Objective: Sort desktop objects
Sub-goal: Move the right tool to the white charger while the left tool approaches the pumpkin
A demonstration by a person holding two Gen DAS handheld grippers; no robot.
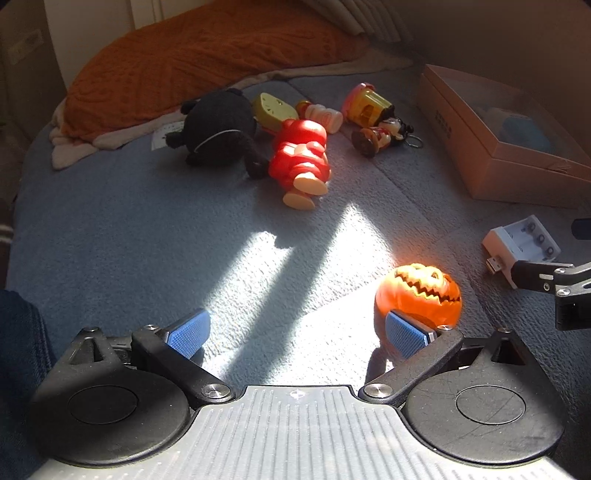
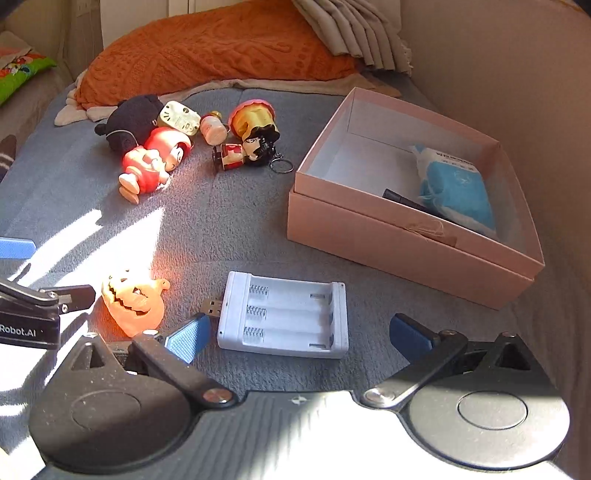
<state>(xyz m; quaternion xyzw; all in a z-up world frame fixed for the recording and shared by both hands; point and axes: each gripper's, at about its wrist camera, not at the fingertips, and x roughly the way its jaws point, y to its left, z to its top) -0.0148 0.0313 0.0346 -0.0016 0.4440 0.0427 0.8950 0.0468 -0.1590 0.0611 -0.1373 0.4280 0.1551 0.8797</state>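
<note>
My left gripper (image 1: 297,334) is open over a sunlit patch of the blue blanket (image 1: 129,229). An orange pumpkin toy (image 1: 419,291) lies just beyond its right fingertip (image 1: 406,334). My right gripper (image 2: 299,334) is open too, and a white USB battery charger (image 2: 284,317) lies between its fingers. The same pumpkin toy (image 2: 135,299) sits left of the charger. Farther off lie a red figure (image 2: 153,162), a black plush (image 2: 129,120), a yellow toy (image 2: 253,118), a small doll with a keyring (image 2: 243,151) and a little bottle (image 2: 212,129).
A pink cardboard box (image 2: 388,229) stands open at the right, with a blue pouch (image 2: 456,188) and a dark object inside. An orange pillow (image 2: 214,48) and a folded grey cloth (image 2: 354,33) lie at the back. A beige wall closes the right side.
</note>
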